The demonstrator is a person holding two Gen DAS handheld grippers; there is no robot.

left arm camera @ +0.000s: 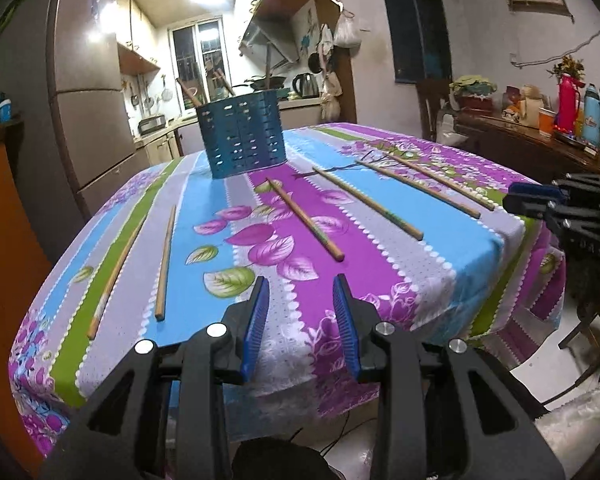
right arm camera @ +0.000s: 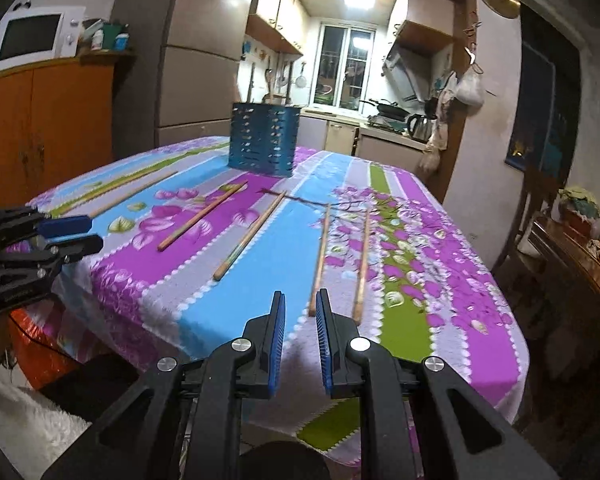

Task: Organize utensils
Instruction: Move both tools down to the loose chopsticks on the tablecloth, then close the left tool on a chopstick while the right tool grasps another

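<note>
Left gripper (left arm camera: 302,320): jaws apart, empty, low at table edge. Six chopsticks (left arm camera: 306,220) loose on tablecloth (left arm camera: 440,248), long axes toward blue holder (left arm camera: 242,138) (some sticks already inside). Right gripper (right arm camera: 300,326): narrowly open, empty, nearest stick (right arm camera: 320,260) just ahead, lengthwise.

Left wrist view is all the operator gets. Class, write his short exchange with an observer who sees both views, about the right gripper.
Operator: Is the right gripper holding anything?
Observer: No. The right gripper is open, with nothing between its fingers.
Operator: Which chopstick is nearest it?
Observer: One chopstick whose near end lies just ahead of its fingertips, flat on the tablecloth.
</note>
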